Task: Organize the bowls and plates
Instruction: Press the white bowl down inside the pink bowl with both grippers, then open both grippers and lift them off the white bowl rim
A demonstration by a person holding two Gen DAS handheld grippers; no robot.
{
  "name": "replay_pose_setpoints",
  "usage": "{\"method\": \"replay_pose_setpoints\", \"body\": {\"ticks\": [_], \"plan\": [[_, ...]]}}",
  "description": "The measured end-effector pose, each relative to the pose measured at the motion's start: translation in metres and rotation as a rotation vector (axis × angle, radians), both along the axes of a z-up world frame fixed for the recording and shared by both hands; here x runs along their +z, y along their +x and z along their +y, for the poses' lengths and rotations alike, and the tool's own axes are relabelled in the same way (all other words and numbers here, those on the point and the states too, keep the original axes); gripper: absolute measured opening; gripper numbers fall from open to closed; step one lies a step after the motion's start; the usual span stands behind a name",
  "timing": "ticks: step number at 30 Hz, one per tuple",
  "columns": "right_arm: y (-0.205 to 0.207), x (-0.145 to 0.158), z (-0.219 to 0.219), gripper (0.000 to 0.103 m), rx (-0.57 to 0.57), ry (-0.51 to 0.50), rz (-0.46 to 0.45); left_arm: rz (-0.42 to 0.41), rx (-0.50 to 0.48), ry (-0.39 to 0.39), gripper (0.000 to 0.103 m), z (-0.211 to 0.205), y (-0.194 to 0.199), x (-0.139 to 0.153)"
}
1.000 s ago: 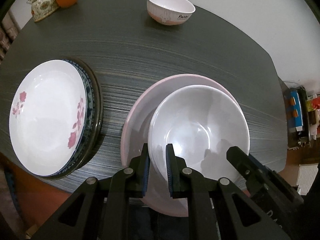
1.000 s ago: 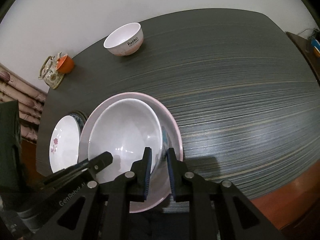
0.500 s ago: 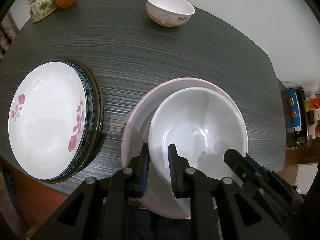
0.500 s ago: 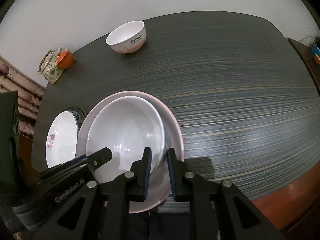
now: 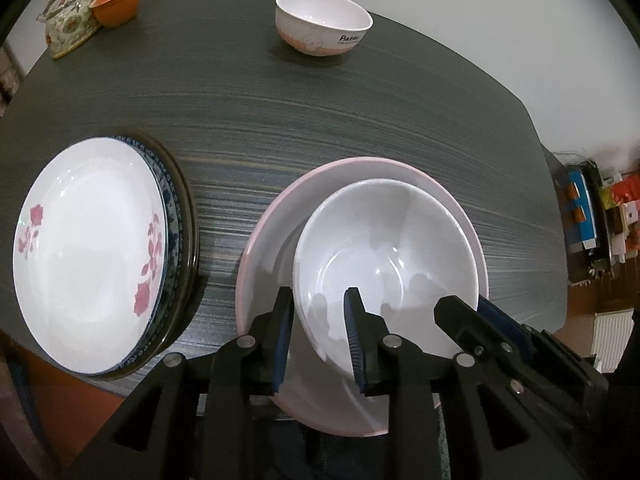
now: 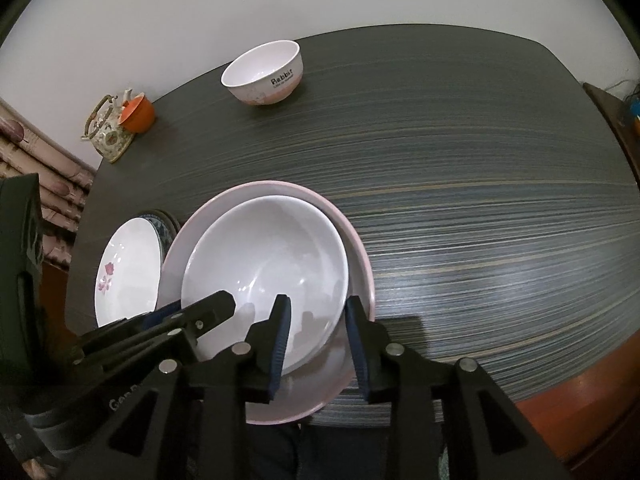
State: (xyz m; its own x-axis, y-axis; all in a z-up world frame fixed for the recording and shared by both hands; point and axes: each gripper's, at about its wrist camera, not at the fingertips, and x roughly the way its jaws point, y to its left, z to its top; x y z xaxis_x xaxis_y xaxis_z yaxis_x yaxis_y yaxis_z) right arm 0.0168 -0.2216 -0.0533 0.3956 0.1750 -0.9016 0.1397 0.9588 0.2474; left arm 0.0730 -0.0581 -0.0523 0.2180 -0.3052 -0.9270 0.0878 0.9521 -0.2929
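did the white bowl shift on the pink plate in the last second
No. The white bowl stays nested toward the pink plate's right side.

Black angular left tongs (image 5: 318, 322), blue ribbed pads, silver screws, right tongs (image 6: 316, 330) alike

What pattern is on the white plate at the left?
Pink flowers on white, on the top plate of its stack; clearest in the left wrist view.

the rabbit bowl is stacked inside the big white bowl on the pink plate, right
No. The rabbit bowl stands alone at the far side of the table, apart from the stack. The big white bowl on the pink plate holds nothing. The right wrist view shows it.
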Motion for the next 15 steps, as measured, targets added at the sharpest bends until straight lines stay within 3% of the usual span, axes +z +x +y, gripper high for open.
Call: {"method": "replay_pose_setpoints", "body": {"ticks": [6, 11, 15], "plan": [[-0.001, 0.002, -0.003, 0.032, 0.000, 0.021, 0.007, -0.010, -0.011, -0.001, 0.026, 0.000, 0.001, 0.002], [-0.001, 0.012, -0.003, 0.034, 0.006, -0.017, -0.023, -0.022, -0.011, -0.002, 0.026, 0.000, 0.001, 0.002], [0.000, 0.015, -0.008, 0.037, -0.003, 0.018, -0.032, -0.056, -0.025, 0.007, 0.033, -0.003, -0.003, 0.006]]}}
